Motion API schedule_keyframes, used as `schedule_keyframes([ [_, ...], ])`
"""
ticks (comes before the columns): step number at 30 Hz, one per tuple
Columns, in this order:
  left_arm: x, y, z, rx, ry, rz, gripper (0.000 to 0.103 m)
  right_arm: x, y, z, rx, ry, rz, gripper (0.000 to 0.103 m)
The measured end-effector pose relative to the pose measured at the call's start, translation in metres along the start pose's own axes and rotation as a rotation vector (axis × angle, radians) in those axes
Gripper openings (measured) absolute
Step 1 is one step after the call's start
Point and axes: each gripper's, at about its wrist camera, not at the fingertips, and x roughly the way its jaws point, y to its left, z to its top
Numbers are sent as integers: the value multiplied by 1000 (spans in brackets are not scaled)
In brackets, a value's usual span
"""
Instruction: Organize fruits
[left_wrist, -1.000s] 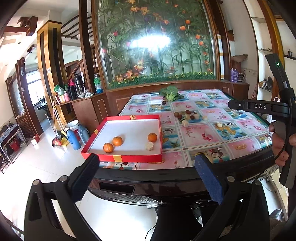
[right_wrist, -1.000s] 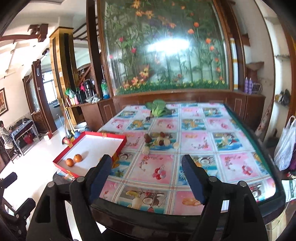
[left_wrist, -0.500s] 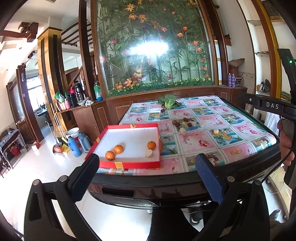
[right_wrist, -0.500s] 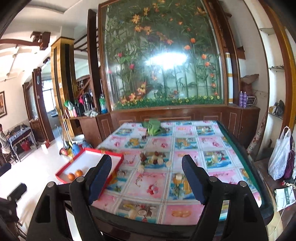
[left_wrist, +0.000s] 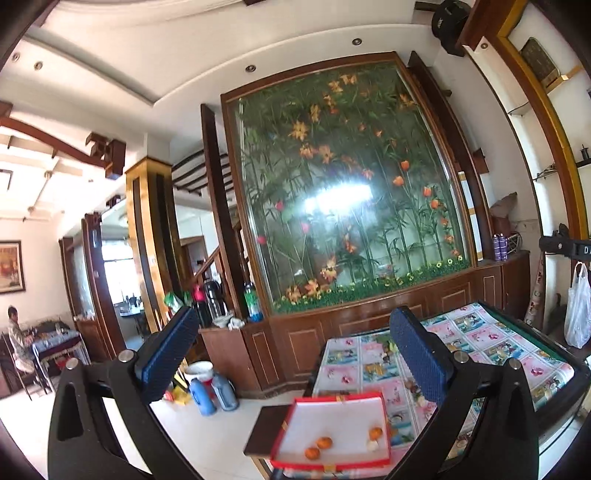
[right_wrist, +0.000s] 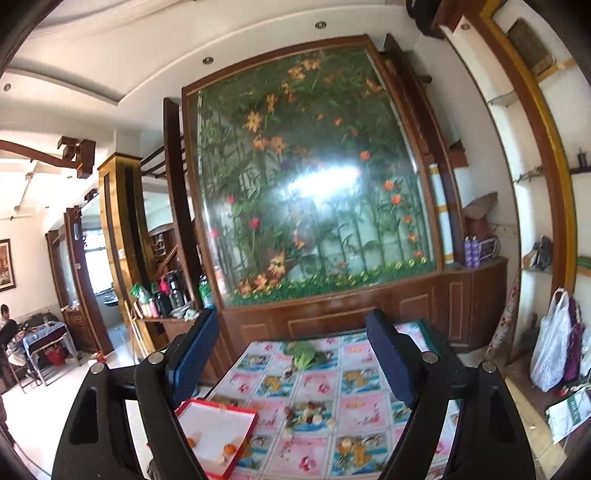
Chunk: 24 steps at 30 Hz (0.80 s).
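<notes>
Overhead of the counter (left_wrist: 480, 347), both claws pointed level toward the glass flower panel (left_wrist: 351, 192); the left claw (left_wrist: 295, 354) stood released, nothing between its blue pads (left_wrist: 417, 354); the right claw (right_wrist: 291, 358) was opening, likewise with nothing in it; below the left claw lay the red tray (left_wrist: 332, 461) at the counter's near corner, holding three oranges (left_wrist: 324, 442) and one pale fruit (left_wrist: 372, 445); below the right claw, a loose cluster of small fruits (right_wrist: 308, 411) sat mid-counter, apart from the tray (right_wrist: 221, 406) to its lower left; farther ahead of that claw, a leafy green (right_wrist: 304, 354) rested on the flowered cloth; well off to the left, a person (left_wrist: 16, 343) sat at another table.
</notes>
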Motion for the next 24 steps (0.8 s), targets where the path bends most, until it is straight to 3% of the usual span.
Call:
schedule_keyframes([
  [5, -5, 20, 62, 56, -11, 52, 103, -27, 13, 52, -49, -42, -18, 82],
  [10, -48, 36, 128, 108, -84, 87, 103, -51, 33, 107, -111, -37, -50, 82],
  [13, -63, 42, 159, 123, -91, 91, 103, -63, 36, 120, -153, -73, -71, 87],
  [15, -68, 45, 174, 112, -95, 87, 103, -63, 32, 114, -156, -83, -65, 96],
  [18, -63, 52, 182, 28, -100, 52, 103, -47, 23, 90, -172, -47, -39, 101],
  [21, -33, 46, 164, -60, -71, -29, 103, -5, 6, 50, -177, 81, -17, 101],
  [24, 30, 18, 111, -91, 76, -151, 103, 61, -14, -13, -181, 255, 24, 100],
])
